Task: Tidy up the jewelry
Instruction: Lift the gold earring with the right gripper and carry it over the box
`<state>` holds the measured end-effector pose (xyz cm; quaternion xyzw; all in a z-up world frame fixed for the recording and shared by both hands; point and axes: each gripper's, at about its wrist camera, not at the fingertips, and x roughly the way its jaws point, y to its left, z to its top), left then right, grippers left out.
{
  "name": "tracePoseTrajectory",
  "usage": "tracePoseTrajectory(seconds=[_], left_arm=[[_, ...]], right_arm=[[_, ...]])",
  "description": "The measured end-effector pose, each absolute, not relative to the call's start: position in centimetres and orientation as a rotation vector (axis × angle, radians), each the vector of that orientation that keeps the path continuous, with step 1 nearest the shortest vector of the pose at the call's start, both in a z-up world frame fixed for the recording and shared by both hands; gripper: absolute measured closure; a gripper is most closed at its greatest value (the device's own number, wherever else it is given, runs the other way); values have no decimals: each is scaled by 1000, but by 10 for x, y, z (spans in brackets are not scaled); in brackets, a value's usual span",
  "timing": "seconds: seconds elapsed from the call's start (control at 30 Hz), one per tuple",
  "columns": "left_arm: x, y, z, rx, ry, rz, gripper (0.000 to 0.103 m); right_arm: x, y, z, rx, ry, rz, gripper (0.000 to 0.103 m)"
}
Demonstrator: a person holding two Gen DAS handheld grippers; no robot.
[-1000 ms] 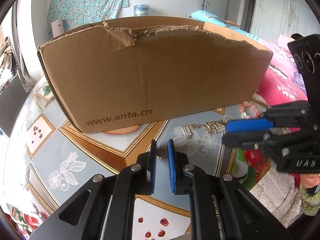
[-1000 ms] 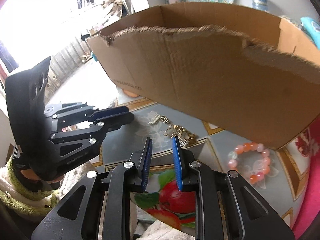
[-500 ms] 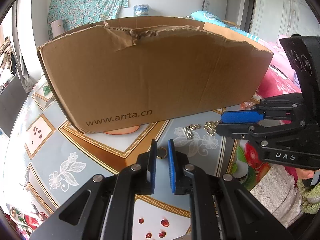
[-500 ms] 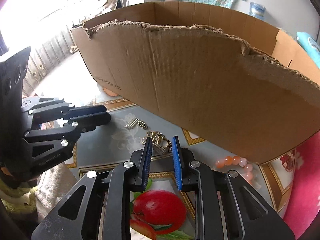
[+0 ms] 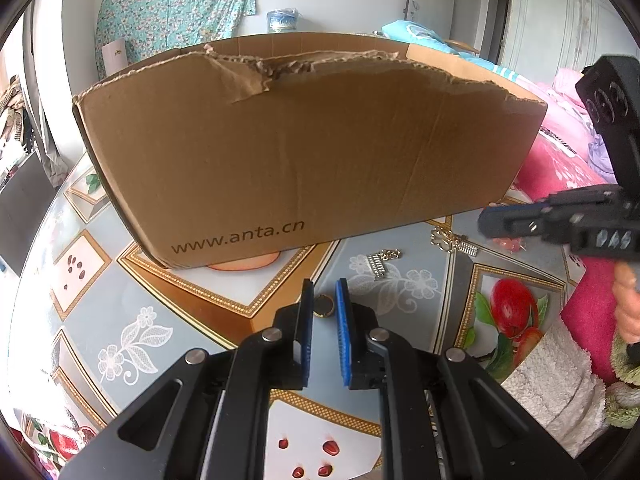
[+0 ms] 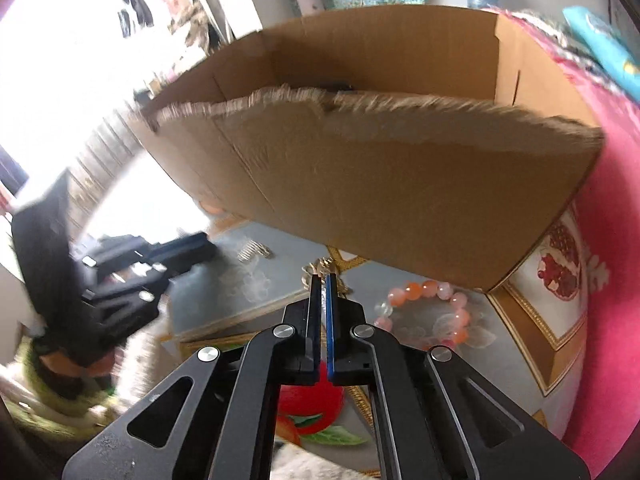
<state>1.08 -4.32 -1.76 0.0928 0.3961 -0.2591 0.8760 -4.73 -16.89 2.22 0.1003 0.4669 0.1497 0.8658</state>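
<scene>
A brown cardboard box (image 5: 304, 152) stands on the patterned table; it also shows in the right wrist view (image 6: 380, 176). Gold chain jewelry (image 5: 450, 240) and a small silver piece (image 5: 382, 262) lie in front of it. A pink bead bracelet (image 6: 428, 312) lies to the right. My right gripper (image 6: 323, 280) has its jaws nearly together at the gold chain (image 6: 320, 268), which shows just past the tips; it also shows in the left wrist view (image 5: 492, 222). My left gripper (image 5: 324, 292) is slightly open over a small round gold item (image 5: 323, 306).
The table has a glossy fruit-and-flower cloth (image 5: 132, 336). A white towel (image 5: 556, 392) lies at the near right edge. Pink bedding (image 5: 560, 160) is beyond the table on the right. The left gripper's body (image 6: 80, 272) is at the left in the right wrist view.
My right gripper moved forward and right to the gold chain and its jaws narrowed from open to nearly shut. The left gripper stayed in place.
</scene>
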Motion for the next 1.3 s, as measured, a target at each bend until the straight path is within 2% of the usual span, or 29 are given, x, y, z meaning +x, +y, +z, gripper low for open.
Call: tracePoseTrajectory(seconds=[0.1,0.2,0.3,0.33,0.6,0.7,0.9,1.3], left_arm=[[11,-44,-18,195,827,-540,92],[11,-44,-18,197,827,-542,92],[11,-44,-18,198,826,-542,92],[11,-44,-18,199,826,-542,92],[11,-45,-18,200,826,-543,92],[12,-45,-17,199,827,-543,92],[13,-45,-17,197,827,-544,92],[13,-45,-17,199,826,-545,92]], right_arm=[[-47,-176,24,246,972,322,102],[-53,-176,24,194,981,321,96],[-55,-163,19,93,986,321,80],[-56,-158,19,60,984,321,78],[-51,-129,7,-45,1025,337,79],[-52,-125,7,-7,1052,398,87],[-51,-113,5,-48,1034,333,87],[-38,-71,1,-243,995,245,97]])
